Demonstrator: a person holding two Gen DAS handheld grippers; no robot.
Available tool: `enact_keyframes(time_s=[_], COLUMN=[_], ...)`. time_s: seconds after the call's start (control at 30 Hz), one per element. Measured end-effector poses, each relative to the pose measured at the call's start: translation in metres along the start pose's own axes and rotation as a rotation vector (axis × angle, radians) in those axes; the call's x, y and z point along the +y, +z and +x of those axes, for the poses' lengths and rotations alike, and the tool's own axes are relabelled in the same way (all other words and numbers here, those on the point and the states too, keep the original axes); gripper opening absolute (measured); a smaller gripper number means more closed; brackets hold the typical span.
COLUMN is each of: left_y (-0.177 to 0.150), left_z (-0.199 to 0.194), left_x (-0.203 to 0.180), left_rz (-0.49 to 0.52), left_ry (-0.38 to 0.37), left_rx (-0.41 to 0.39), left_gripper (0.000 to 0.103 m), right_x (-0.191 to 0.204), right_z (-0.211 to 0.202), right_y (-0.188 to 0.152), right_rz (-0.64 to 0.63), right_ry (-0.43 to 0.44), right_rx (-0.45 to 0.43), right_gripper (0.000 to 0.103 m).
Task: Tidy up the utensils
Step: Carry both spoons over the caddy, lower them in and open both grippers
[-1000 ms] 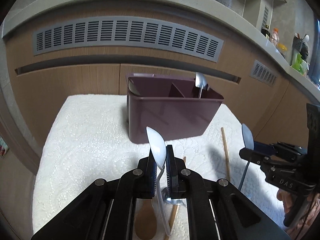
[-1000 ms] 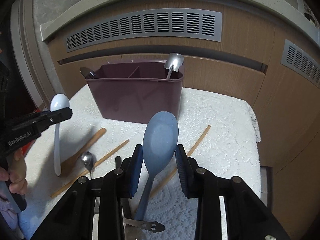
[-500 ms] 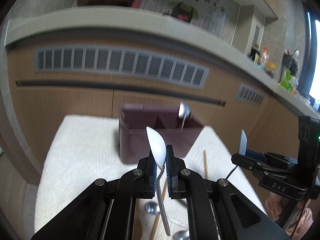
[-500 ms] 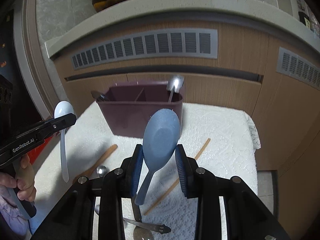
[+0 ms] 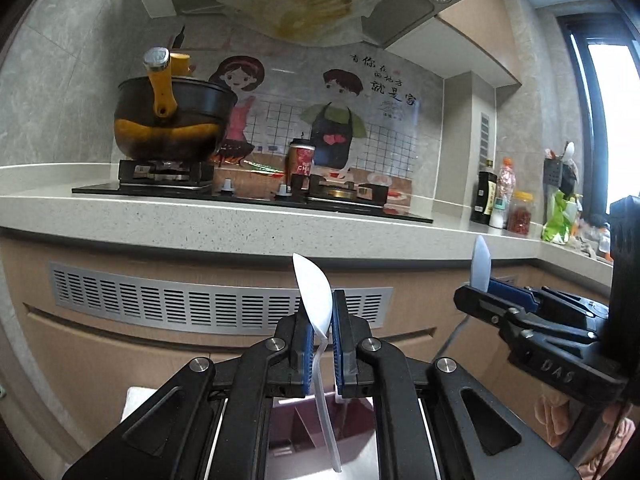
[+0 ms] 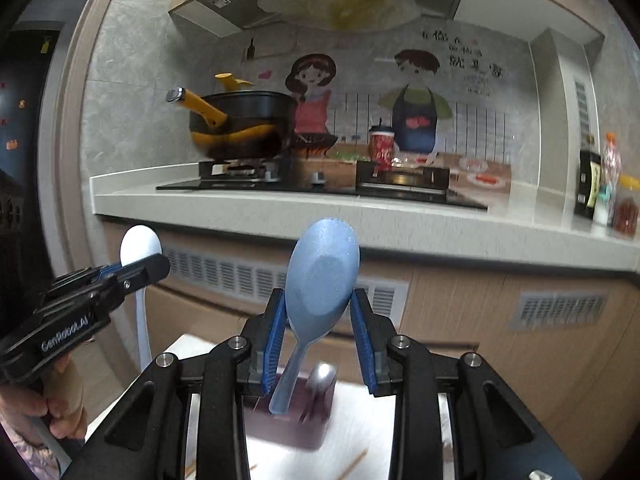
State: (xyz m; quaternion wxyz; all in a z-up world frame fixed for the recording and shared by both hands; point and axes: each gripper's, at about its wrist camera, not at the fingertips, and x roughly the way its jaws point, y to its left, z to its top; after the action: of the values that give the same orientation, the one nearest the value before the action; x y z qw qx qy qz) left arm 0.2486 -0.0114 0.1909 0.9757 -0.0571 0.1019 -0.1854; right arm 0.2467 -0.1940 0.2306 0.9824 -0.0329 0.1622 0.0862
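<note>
Left tongs clenched on an upright white spoon, right tongs grasping a blue rice paddle, maroon utensil caddy below on white-clothed worktop

We see only a sliver of the maroon plastic utensil caddy between the finger frames in the left wrist view; its base is cut off. In the right wrist view it is blurred, as are the metal spoon inside and the wooden chopstick.
</note>
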Motion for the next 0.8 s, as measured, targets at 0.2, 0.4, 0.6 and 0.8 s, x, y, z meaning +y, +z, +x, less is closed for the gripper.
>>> enact_keyframes(time_s=[0.2, 0.4, 0.6, 0.8], left_y=[-0.019, -0.048, -0.073, -0.101], left_z=[0.044, 0.078, 0.106, 0.122], left_x=[0.01, 0.02, 0.031, 0.041], left_rz=[-0.006, -0.003, -0.005, -0.031], left_ry=[0.03, 0.051, 0.064, 0.075], left_rx=[0.019, 0.043, 0.094, 0.185], left_gripper=[0.008, 0.008, 0.008, 0.009], right_x=[0.002, 0.002, 0.001, 0.005], right_z=[0.05, 0.094, 0.13, 0.152], right_y=[-0.014, -0.045, -0.073, -0.104], right_rz=[-0.015, -0.005, 0.004, 0.002], right_ry=[-0.017, -0.031, -0.025, 0.017], right_rx=[0.069, 0.142, 0.212, 0.301], right_gripper=[0.03, 0.03, 0.03, 0.03])
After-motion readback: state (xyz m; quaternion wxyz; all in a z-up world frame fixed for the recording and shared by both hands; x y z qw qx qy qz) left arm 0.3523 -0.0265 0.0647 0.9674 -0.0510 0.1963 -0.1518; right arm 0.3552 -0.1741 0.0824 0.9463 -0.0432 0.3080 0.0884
